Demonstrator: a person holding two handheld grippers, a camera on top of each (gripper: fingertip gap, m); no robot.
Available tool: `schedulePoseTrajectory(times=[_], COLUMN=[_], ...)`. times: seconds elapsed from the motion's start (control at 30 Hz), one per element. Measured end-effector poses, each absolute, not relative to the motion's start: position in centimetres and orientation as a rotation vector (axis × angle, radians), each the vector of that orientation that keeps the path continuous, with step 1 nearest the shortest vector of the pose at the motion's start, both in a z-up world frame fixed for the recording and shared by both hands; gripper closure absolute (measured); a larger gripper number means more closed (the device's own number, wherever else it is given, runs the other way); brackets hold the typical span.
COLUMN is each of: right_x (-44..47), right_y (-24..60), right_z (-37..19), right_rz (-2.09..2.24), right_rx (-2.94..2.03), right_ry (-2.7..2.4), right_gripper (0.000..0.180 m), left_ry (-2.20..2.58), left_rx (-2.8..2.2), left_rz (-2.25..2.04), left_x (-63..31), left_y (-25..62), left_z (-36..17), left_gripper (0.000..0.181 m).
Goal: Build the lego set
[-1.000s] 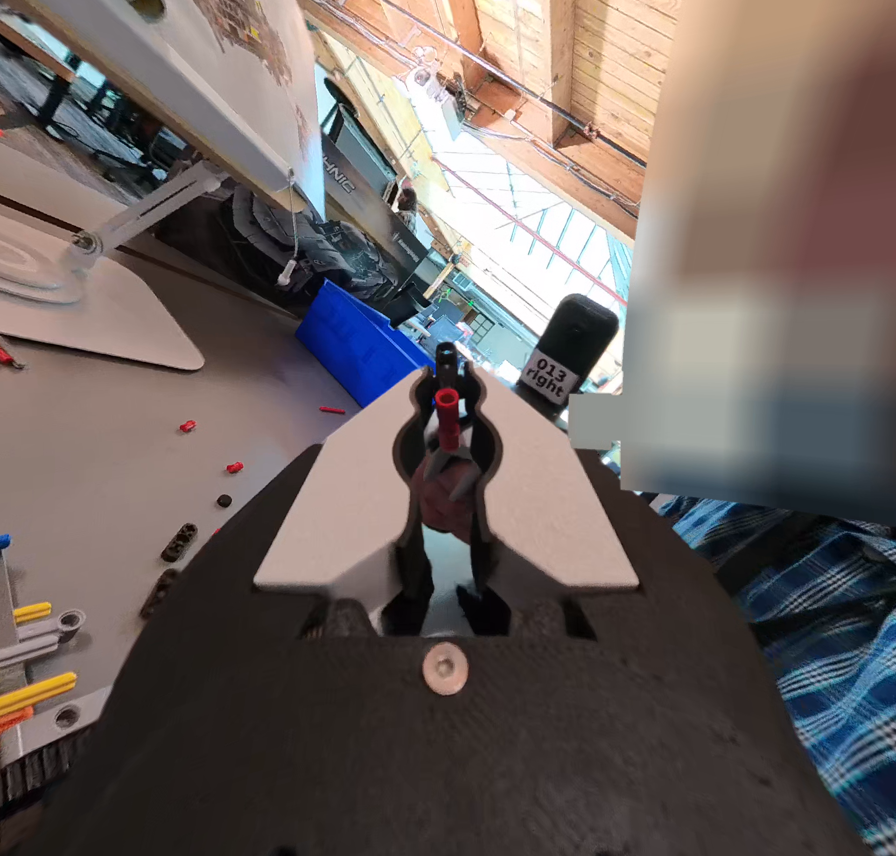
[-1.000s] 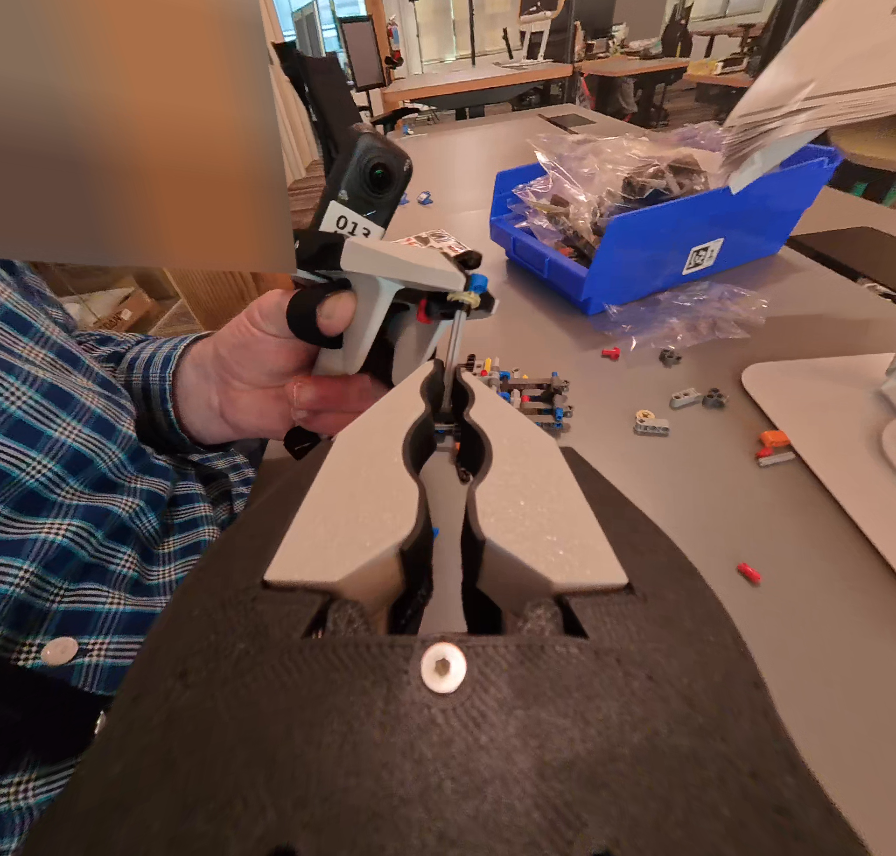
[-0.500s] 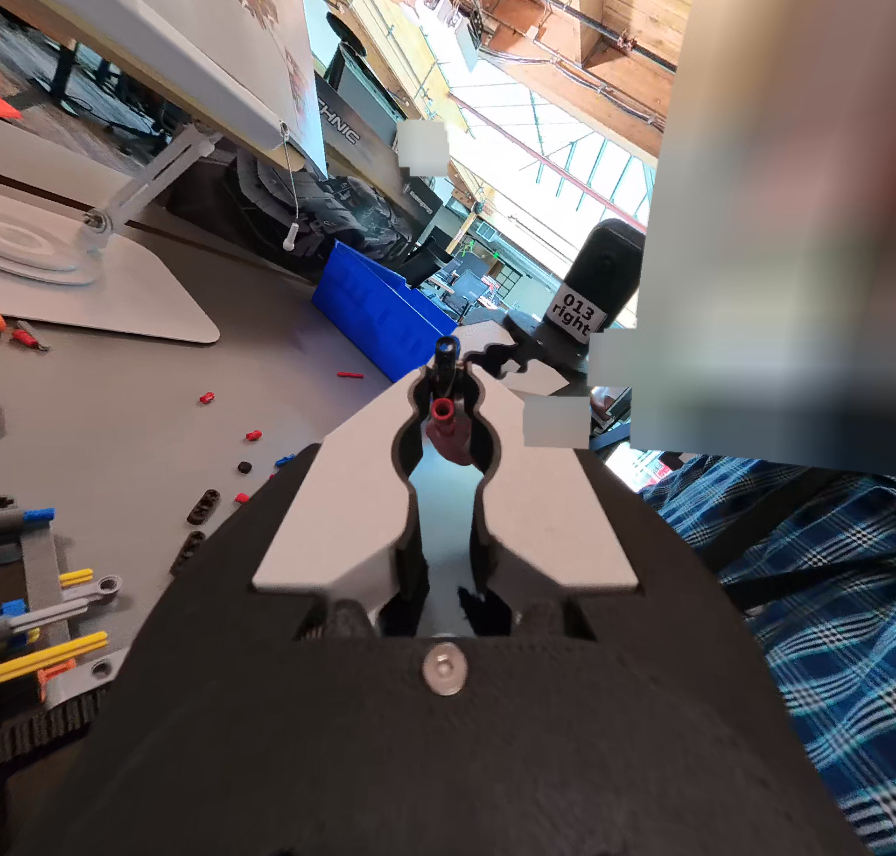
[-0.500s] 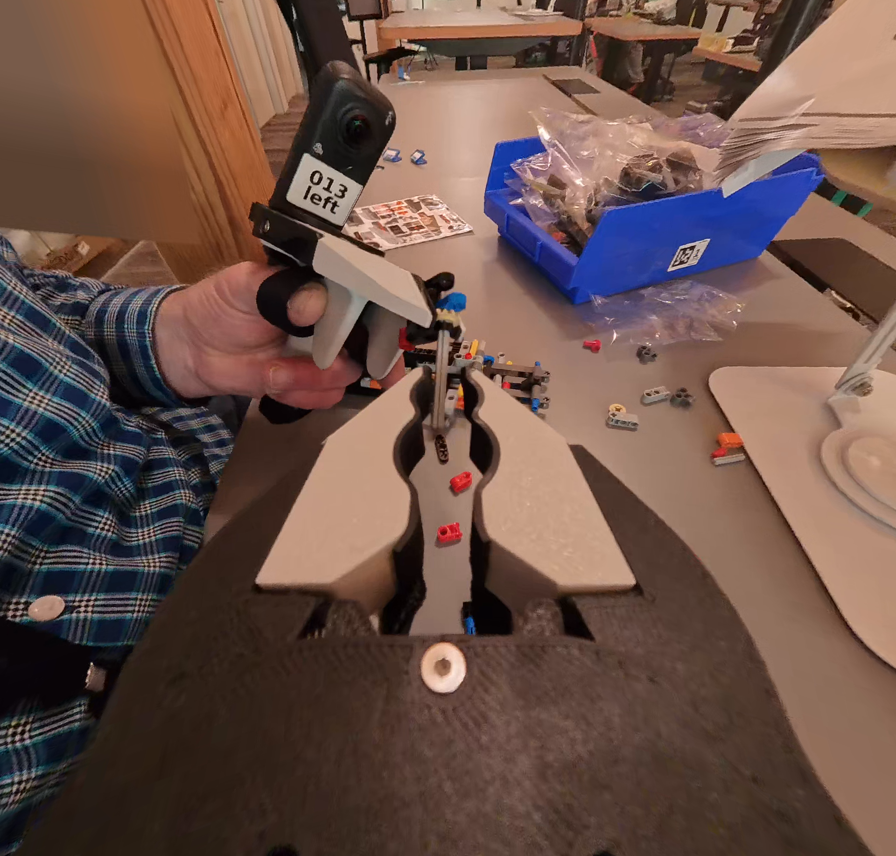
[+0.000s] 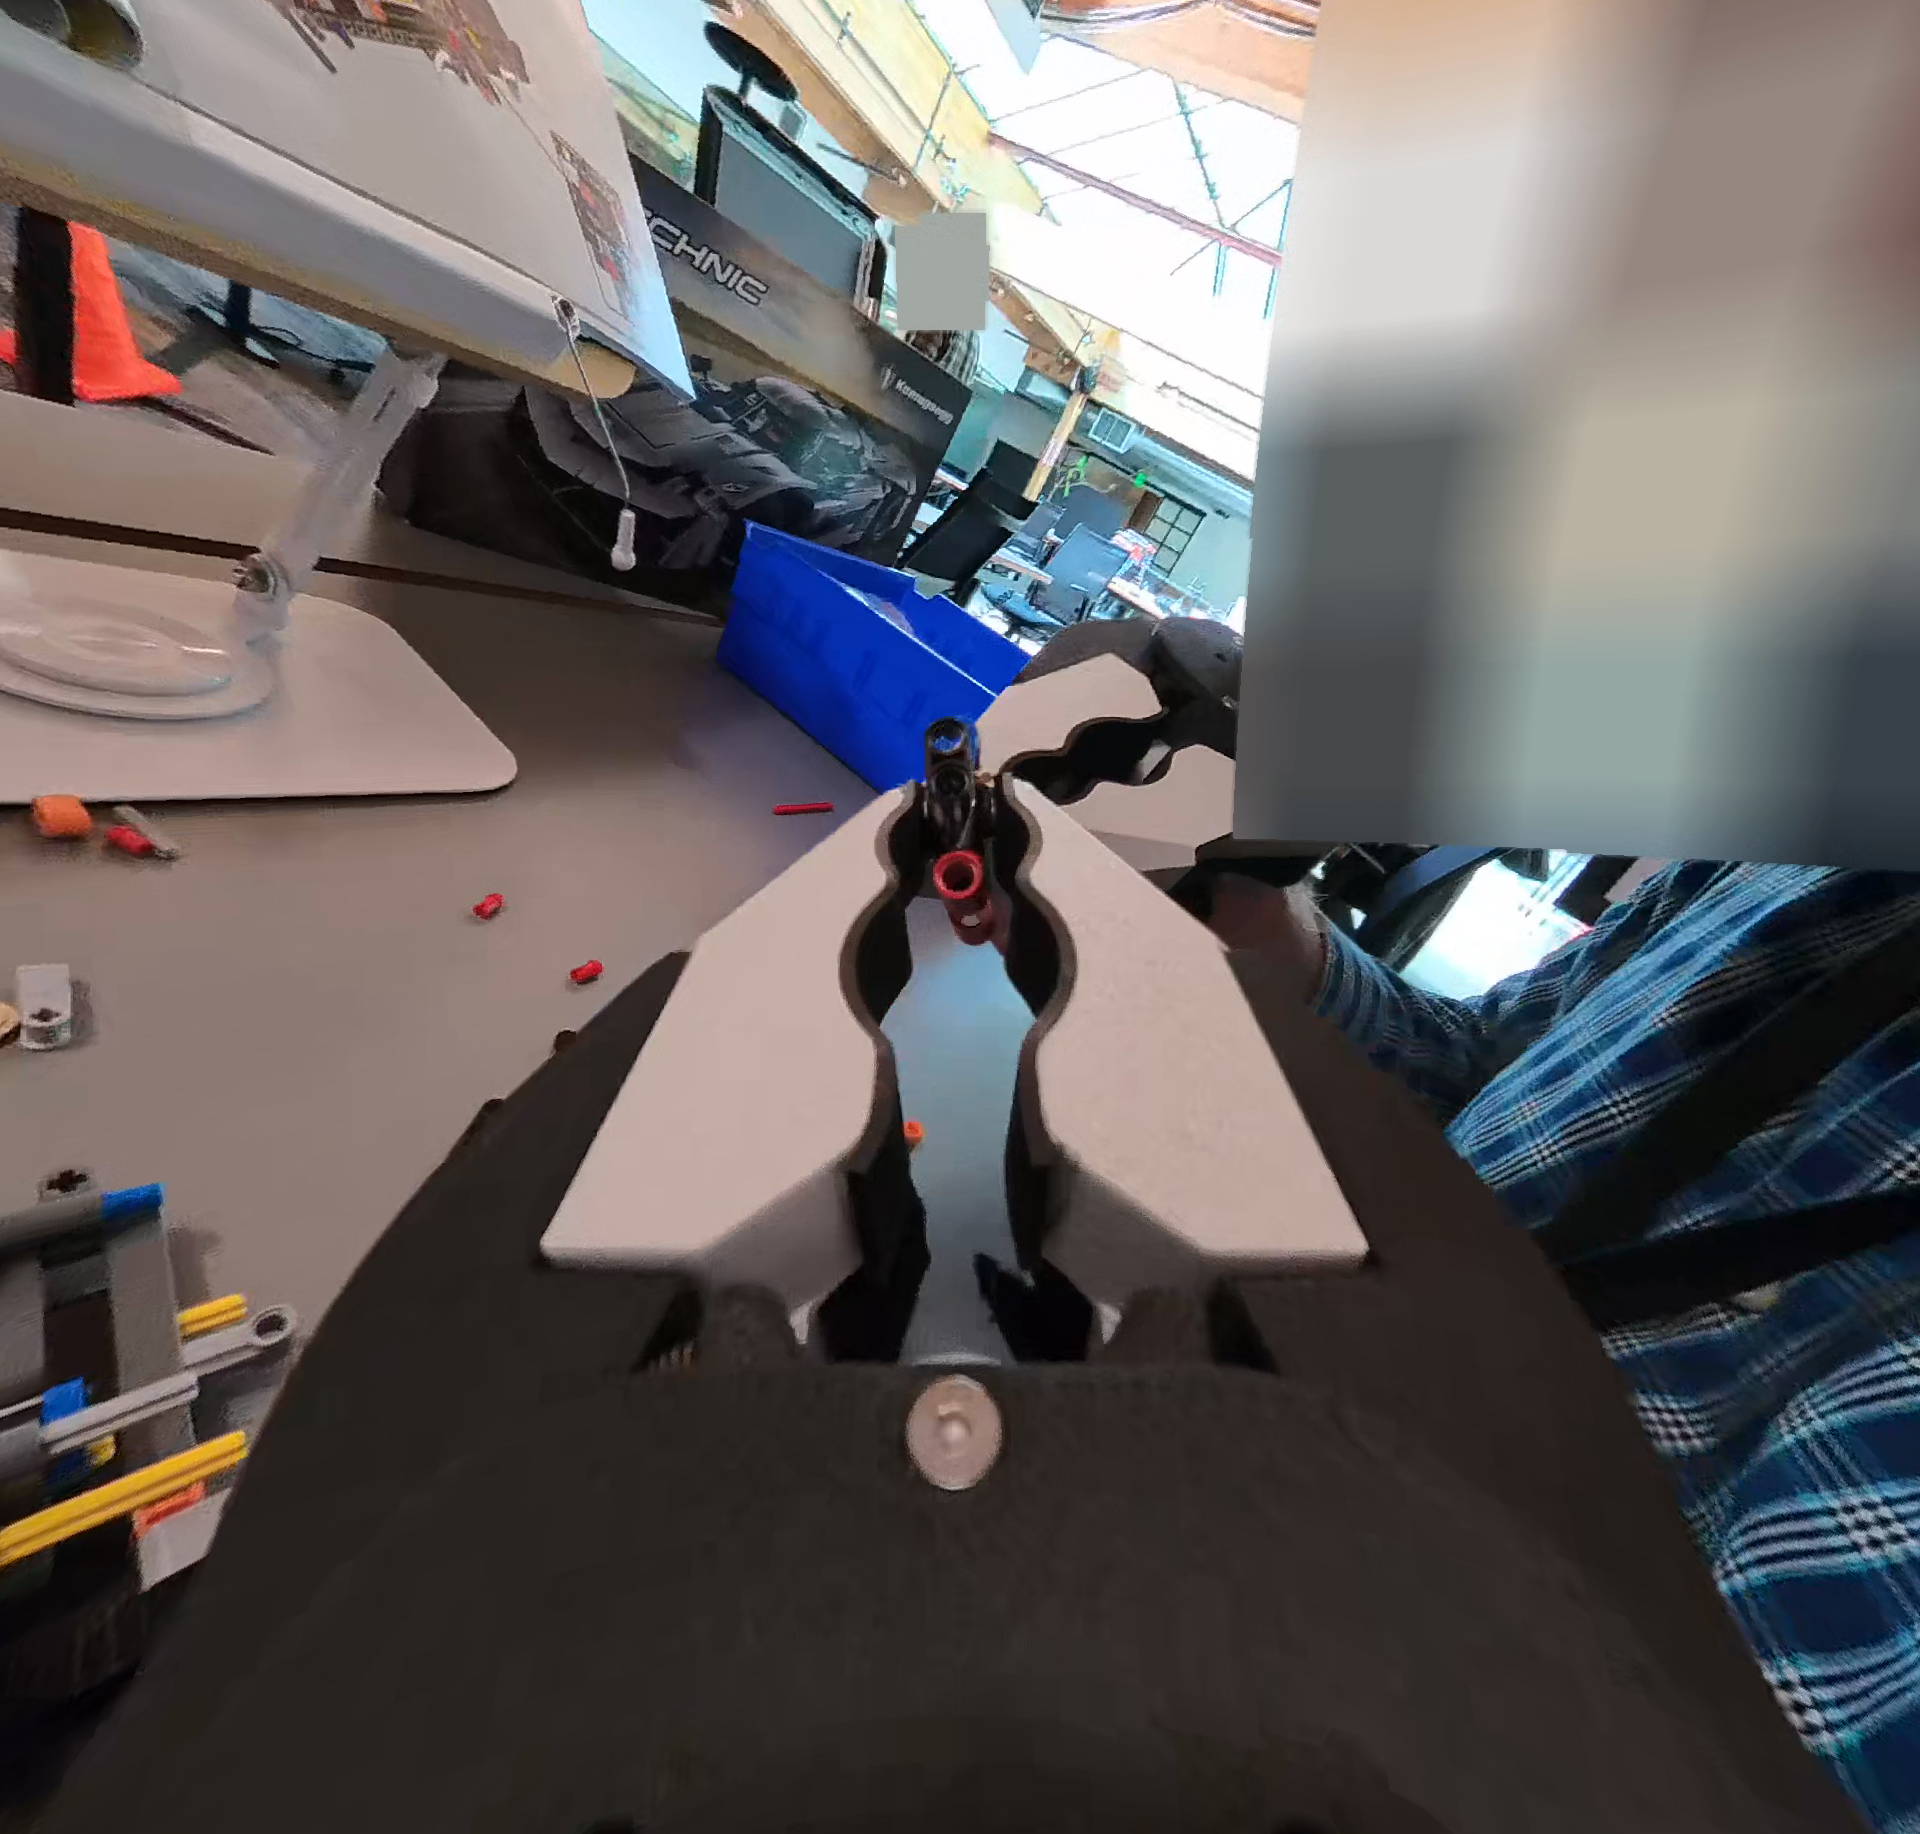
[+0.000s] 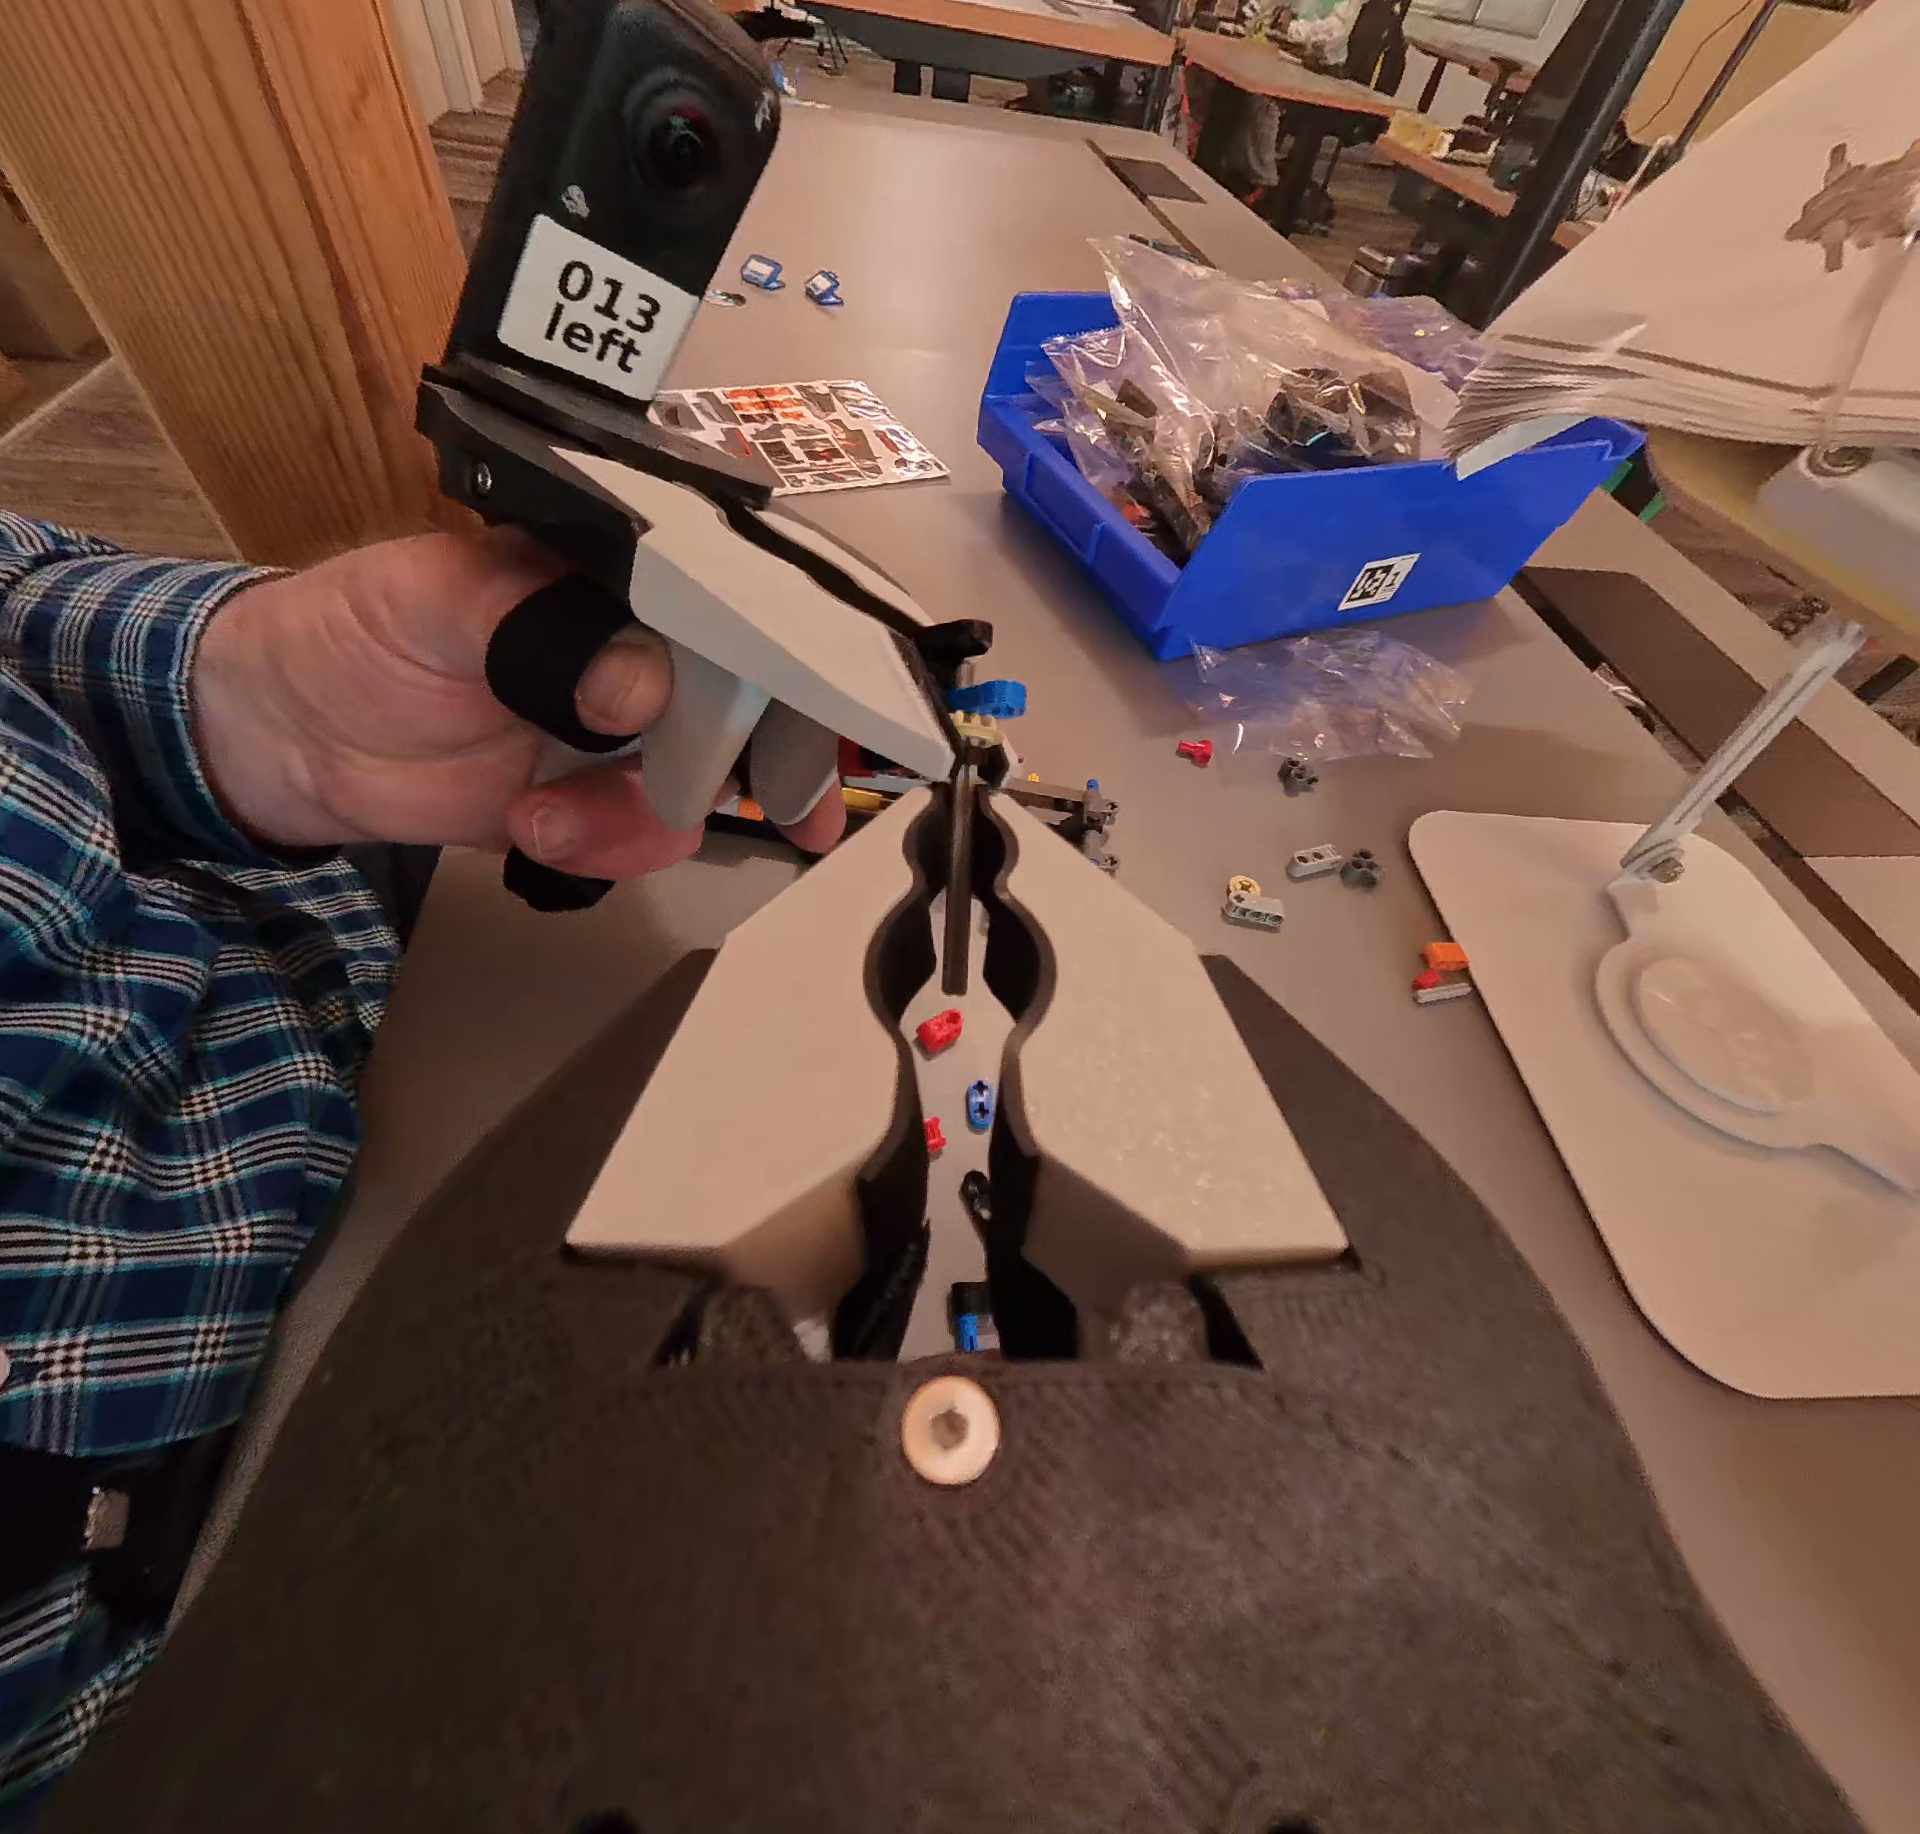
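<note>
My left gripper (image 5: pixel 951 816) is shut on a small lego sub-assembly (image 5: pixel 951 792): a black piece with a blue pin on top and a red connector (image 5: pixel 961 885) below. In the right wrist view the left gripper (image 6: pixel 951 750) is held in a hand above the table, and a blue gear (image 6: pixel 992 695) and a tan gear (image 6: pixel 982 730) sit on the sub-assembly. A dark axle (image 6: pixel 956 911) hangs down from it. My right gripper (image 6: pixel 956 810) is shut on this axle at its fingertips. The right gripper also shows in the left wrist view (image 5: pixel 1091 735), touching the sub-assembly.
A blue bin (image 6: pixel 1299 537) with bagged parts stands behind, with a sticker sheet (image 6: pixel 800 434) to its left. A partly built frame (image 5: pixel 125 1369) lies on the grey table. Loose small pieces (image 6: pixel 1257 906) are scattered. A white stand base (image 6: pixel 1662 1057) is at the right. Less than 4 cm separates the two grippers' tips.
My right gripper's pads have closed on the dark axle, which stood between open fingers before. Both grippers have tilted, and the left one keeps its hold on the sub-assembly.
</note>
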State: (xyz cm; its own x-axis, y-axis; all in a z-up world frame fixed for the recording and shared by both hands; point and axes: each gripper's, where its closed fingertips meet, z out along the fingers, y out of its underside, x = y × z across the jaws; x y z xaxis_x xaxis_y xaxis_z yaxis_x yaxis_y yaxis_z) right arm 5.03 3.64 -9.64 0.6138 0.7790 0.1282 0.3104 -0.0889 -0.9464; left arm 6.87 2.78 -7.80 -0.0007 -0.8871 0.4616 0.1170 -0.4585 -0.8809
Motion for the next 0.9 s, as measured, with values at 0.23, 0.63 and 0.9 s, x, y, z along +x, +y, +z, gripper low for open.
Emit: schedulePoseTrajectory(times=[0.23, 0.63, 0.9], right_x=[5.0, 4.5, 4.0], right_y=[3.6, 2.7, 2.5], right_z=[-9.0, -8.4, -7.3], right_rz=[0.382, 1.028, 1.269], right_rx=[-1.638, -1.595, -1.499], right_ry=[-0.935, -0.686, -0.507], right_gripper=[0.179, 0.179, 0.177], left_ry=[0.759, 0.797, 0.758], left_rx=[-1.51, -1.503, -1.455], left_rz=[-1.67, -1.708, -1.758], left_x=[6.6, 6.7, 6.5], left_y=[3.1, 2.9, 3.2], left_z=[-7.2, -6.7, -5.7], left_gripper=[0.172, 0.173, 0.173])
